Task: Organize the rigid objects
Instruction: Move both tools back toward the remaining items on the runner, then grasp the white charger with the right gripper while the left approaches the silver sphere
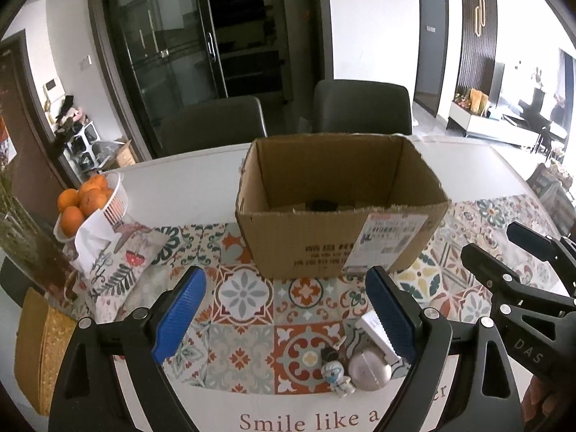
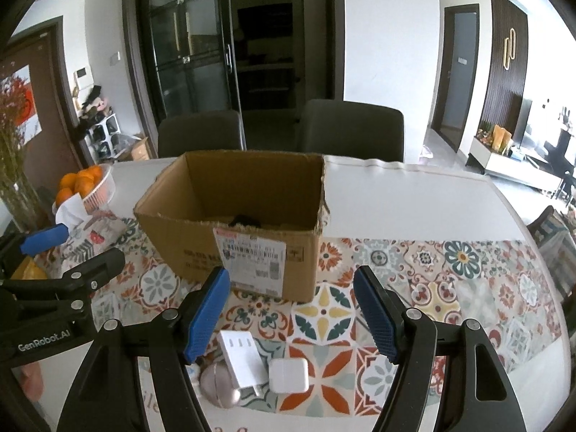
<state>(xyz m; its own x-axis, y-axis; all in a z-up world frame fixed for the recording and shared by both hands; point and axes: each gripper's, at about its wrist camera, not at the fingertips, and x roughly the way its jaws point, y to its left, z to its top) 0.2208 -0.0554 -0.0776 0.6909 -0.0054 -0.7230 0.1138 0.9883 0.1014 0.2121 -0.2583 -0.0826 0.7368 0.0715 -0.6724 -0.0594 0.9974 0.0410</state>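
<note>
An open cardboard box (image 1: 316,248) (image 2: 201,248) stands on the patterned table mat, with a dark object (image 1: 322,204) (image 2: 246,220) lying inside. Near the front edge lie a small figurine (image 1: 336,378), a round silver object (image 1: 369,372) (image 2: 219,383), a white power adapter (image 1: 374,325) (image 2: 243,356) and a white square charger (image 2: 289,374). My left gripper (image 1: 284,318) is open and empty, above the mat just left of these items. My right gripper (image 2: 291,318) is open and empty, above the chargers.
A white basket of oranges (image 1: 86,199) (image 2: 84,185) and a floral paper bag (image 1: 118,266) stand at the left. A vase of dried stems (image 2: 14,180) is at the far left. Two grey chairs (image 1: 361,108) stand behind the table (image 2: 414,201).
</note>
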